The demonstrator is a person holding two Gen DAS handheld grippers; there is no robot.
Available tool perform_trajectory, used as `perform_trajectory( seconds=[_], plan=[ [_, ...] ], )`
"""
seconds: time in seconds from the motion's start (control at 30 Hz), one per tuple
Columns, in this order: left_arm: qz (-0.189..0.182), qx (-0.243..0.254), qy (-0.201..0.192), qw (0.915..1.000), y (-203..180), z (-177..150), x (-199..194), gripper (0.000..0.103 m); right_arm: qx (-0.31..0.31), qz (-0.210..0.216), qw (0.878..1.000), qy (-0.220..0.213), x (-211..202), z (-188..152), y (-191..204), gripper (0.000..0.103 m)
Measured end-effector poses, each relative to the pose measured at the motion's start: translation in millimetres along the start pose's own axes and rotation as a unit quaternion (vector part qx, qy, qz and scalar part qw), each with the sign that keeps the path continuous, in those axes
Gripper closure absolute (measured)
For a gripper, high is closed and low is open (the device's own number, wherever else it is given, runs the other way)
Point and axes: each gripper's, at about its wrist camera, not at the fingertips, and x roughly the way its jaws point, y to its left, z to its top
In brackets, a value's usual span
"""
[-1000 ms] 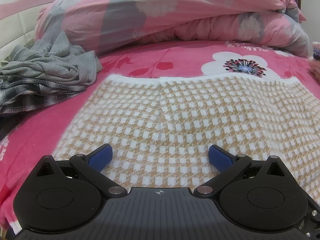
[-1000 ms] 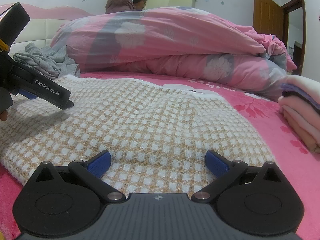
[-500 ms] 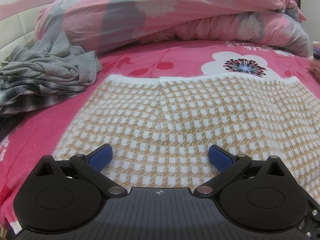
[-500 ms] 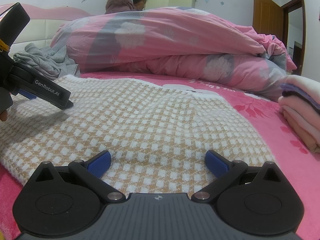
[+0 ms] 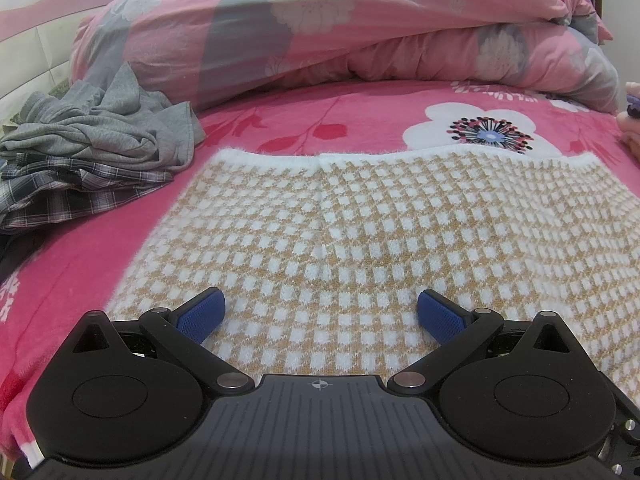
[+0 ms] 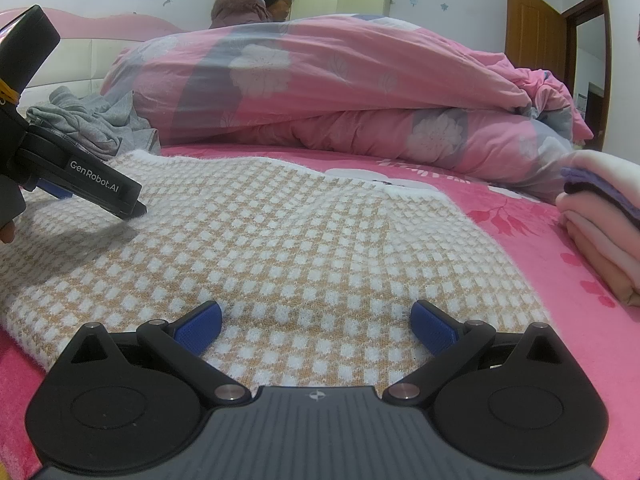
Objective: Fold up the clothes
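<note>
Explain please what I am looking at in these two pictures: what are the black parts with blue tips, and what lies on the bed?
No robot is here: a person holds one pair of tongs in each hand, and a camera on each looks forward between its blue tips. One picture is from the left tongs, the other from the right tongs. Both are open and hold nothing. Under them a checked sweater lies spread flat on the pink bed sheet. A heap of grey clothes lies to the left, a pile of folded clothes to the right, and a pink quilt behind.
</note>
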Motion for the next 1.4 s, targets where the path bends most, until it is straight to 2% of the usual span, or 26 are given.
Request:
perform_trajectory(
  seconds=[0.73,0.83,0.97,1.17,1.33,1.4],
  plan=[
    [0.007,0.006,0.006,0.9999,-2,2,0,0.0,0.001,0.002,1.0,0.004,-1,1,-1,0.0],
    [0.008,0.01,0.009,0.9999,-1,2,-1,0.0,-0.002,0.005,1.0,0.013,-4,9,-1,0.0],
    [0.006,0.008,0.014,0.9999,0,4,-1,0.0,0.002,0.011,1.0,0.0,-6,27,-1,0.0],
    [0.013,0.015,0.02,0.9996,-3,5,-1,0.0,0.008,0.013,1.0,-0.01,13,51,2,0.0],
    [0.018,0.012,0.026,0.9994,-4,6,0,0.0,-0.018,0.018,0.999,0.031,43,36,14,0.0],
    [0.019,0.011,0.027,0.9994,-4,6,-1,0.0,-0.012,0.02,0.999,0.026,42,35,12,0.0]
  ],
)
